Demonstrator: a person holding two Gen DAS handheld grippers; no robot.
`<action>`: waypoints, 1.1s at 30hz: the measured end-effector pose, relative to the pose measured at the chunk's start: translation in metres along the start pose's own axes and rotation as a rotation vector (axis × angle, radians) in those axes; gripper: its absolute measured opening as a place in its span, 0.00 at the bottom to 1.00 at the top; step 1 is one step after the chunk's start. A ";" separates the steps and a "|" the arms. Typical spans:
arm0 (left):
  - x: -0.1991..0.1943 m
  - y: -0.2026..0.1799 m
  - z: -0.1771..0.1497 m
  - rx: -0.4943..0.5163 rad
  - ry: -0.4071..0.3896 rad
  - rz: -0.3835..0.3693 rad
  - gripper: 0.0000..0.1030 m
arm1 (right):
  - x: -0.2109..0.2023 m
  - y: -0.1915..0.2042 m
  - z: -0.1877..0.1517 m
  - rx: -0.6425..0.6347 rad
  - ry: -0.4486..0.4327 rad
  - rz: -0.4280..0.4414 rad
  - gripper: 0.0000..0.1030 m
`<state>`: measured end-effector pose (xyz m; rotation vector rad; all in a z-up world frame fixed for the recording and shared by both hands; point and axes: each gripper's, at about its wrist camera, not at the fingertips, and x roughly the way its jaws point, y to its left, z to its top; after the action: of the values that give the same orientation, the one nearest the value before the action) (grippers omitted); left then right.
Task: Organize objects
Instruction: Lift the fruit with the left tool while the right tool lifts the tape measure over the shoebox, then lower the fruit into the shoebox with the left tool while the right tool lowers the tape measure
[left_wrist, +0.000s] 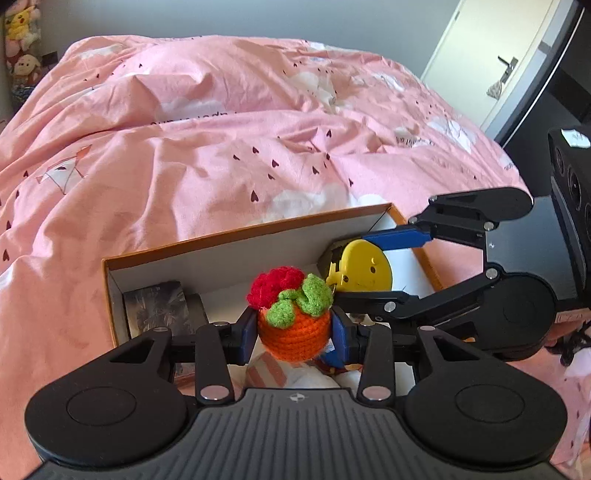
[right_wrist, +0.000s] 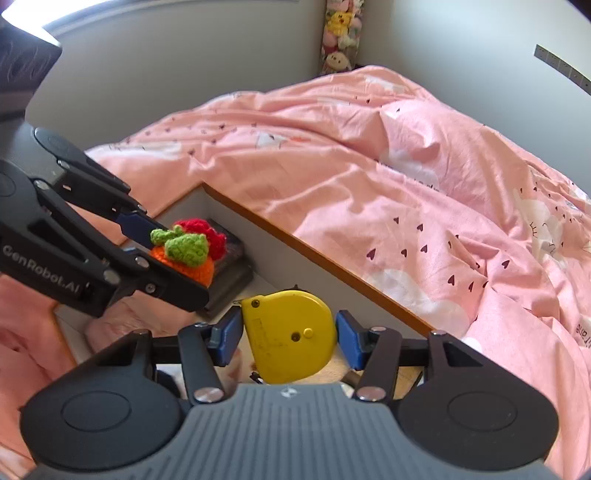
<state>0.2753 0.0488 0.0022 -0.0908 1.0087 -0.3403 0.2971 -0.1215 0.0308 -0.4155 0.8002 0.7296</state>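
Above the open cardboard box (left_wrist: 236, 236) on the pink duvet (left_wrist: 207, 155), the left gripper (left_wrist: 294, 334) pinches a crocheted orange pot with green leaves and a red flower (left_wrist: 293, 325). Beside it, the right gripper (right_wrist: 288, 332) clamps a yellow tape measure (right_wrist: 290, 334).

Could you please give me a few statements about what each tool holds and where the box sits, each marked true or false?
1. The left tool grips a crocheted potted flower. True.
2. The right tool holds a blue tape measure. False: the tape measure is yellow.
3. The box sits on a pink bedspread. True.
4. The box is completely empty. False: a dark object lies in its corner.
5. Both tools hover above the open box. True.
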 end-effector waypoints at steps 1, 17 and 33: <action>0.008 0.002 0.001 0.012 0.016 0.009 0.45 | 0.010 -0.002 0.000 -0.014 0.015 0.000 0.55; 0.087 0.011 0.007 0.271 0.256 0.054 0.45 | 0.110 -0.013 -0.007 -0.150 0.186 0.078 0.55; 0.097 0.008 -0.010 0.366 0.288 0.112 0.46 | 0.097 -0.015 -0.011 -0.155 0.197 0.048 0.56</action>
<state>0.3155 0.0257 -0.0843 0.3531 1.2137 -0.4381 0.3488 -0.0967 -0.0504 -0.6163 0.9442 0.8069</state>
